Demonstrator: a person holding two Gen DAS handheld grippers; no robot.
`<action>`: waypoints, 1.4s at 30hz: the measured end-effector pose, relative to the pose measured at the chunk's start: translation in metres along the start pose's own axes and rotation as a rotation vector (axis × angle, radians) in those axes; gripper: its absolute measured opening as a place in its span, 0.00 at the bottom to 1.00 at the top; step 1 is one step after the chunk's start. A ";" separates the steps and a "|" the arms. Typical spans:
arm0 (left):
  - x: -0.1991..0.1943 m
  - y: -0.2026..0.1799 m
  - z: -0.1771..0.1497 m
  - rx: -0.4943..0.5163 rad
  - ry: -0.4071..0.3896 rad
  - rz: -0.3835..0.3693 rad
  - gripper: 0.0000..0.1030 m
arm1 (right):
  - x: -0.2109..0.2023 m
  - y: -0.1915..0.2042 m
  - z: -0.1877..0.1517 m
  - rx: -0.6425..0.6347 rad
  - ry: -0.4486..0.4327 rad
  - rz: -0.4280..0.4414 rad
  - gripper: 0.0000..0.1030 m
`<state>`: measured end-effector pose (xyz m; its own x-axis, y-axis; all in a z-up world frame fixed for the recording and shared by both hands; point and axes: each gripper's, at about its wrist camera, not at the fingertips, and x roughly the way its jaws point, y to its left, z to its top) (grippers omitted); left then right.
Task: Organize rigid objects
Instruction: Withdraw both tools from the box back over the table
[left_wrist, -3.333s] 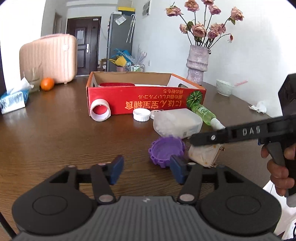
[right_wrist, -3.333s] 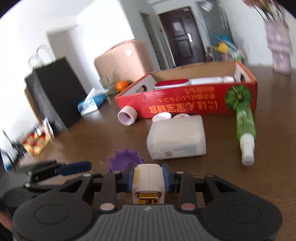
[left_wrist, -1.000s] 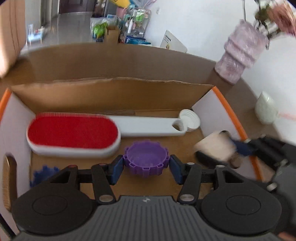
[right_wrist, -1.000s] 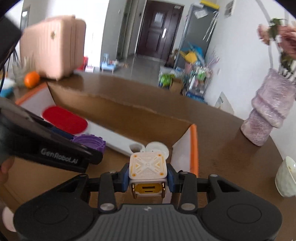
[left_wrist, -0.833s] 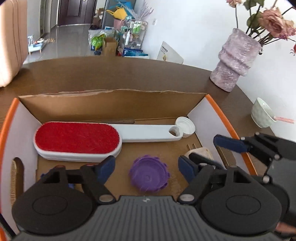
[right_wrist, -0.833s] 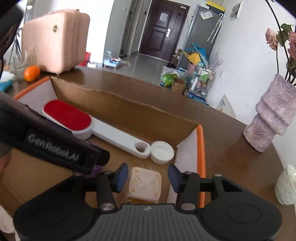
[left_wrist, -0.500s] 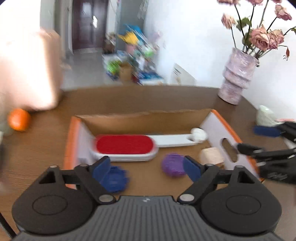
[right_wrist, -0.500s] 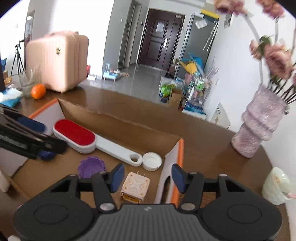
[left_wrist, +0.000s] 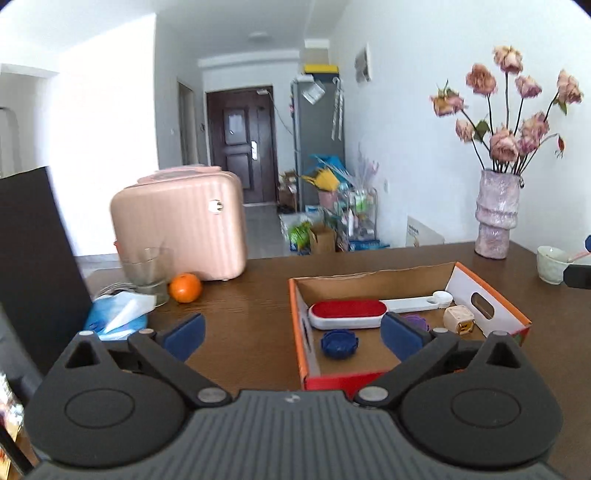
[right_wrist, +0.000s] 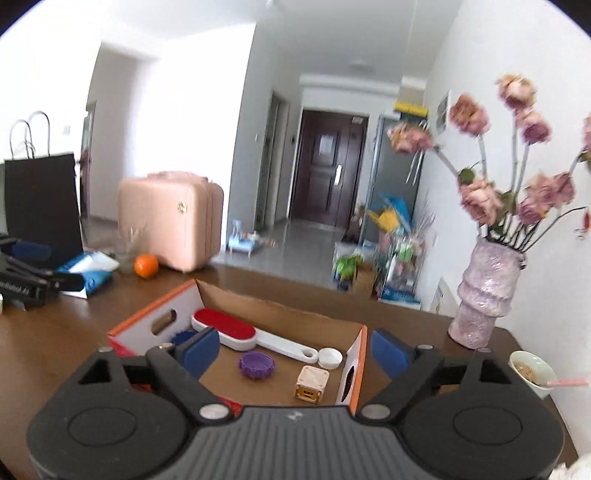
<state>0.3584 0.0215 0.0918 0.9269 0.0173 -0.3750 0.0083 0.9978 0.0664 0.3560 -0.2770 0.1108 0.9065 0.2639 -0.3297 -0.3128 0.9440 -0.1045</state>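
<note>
A dark wooden desk (left_wrist: 240, 325) fills a bright room with a door at the back. A pink suitcase (left_wrist: 177, 225) stands at its far left edge, a vase (left_wrist: 495, 214) at the far right edge. The cardboard box (left_wrist: 369, 284) sits mid-desk, holding a red brush (left_wrist: 347, 314), purple cap (right_wrist: 256, 364), blue cap (left_wrist: 339, 343), white cap (right_wrist: 330, 357) and small cube (right_wrist: 312, 383). Left gripper (left_wrist: 291, 332) and right gripper (right_wrist: 291, 349) both hang wide apart, empty, above the box
</note>
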 end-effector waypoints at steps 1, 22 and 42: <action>-0.008 0.002 -0.006 -0.011 -0.013 0.005 1.00 | -0.008 0.005 -0.005 0.002 -0.018 -0.001 0.89; -0.131 -0.002 -0.154 -0.047 0.023 -0.036 1.00 | -0.111 0.075 -0.147 0.130 0.059 0.128 0.98; -0.009 -0.040 -0.133 -0.165 0.247 -0.271 0.95 | -0.019 0.038 -0.145 0.252 0.190 0.142 0.72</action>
<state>0.2994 -0.0098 -0.0304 0.7811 -0.2525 -0.5710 0.1605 0.9650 -0.2073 0.2858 -0.2749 -0.0227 0.7822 0.3774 -0.4957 -0.3310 0.9258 0.1826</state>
